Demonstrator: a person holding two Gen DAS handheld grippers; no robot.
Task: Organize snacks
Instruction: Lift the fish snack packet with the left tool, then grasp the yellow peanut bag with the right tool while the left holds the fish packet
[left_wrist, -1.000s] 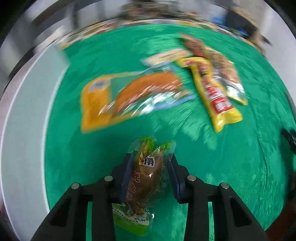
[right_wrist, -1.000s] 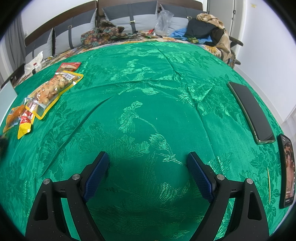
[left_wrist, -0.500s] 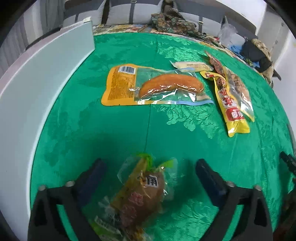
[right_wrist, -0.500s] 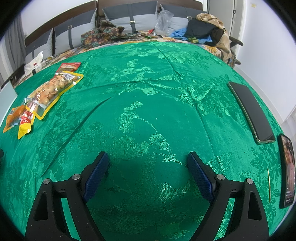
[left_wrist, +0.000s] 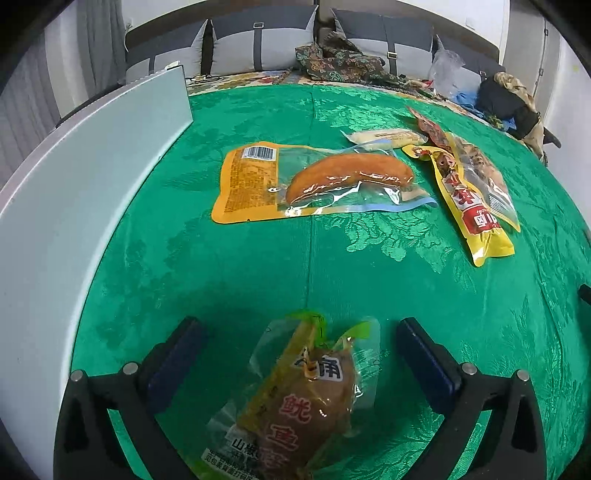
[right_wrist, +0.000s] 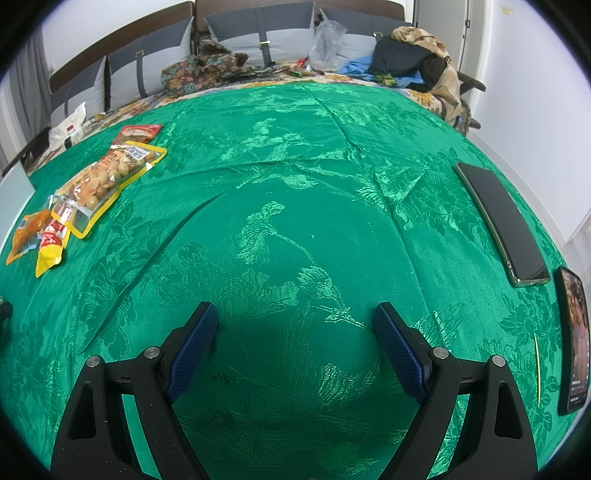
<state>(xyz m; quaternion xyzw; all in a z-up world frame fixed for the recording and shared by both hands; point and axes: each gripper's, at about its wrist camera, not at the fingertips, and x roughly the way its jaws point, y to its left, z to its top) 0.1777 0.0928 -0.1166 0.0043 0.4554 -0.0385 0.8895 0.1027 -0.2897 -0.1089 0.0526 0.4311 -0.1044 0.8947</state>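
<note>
Bright green brocade cloth (right_wrist: 295, 184) with a shiny leaf-and-flower weave over the worktop. Brown snack pouch (left_wrist: 306, 406) in clear wrap, green-tabbed, red and white lettering. Orange sausage pack (left_wrist: 317, 181), yellow-orange back panel, pale blue edge. Yellow packet (left_wrist: 476, 218) with a red label. Pale grey-white board (left_wrist: 74, 192) at one side. Black left gripper (left_wrist: 299, 347) and black right gripper (right_wrist: 295, 325), dark blue fingers (right_wrist: 192, 343). Two black phones (right_wrist: 502, 225).
</note>
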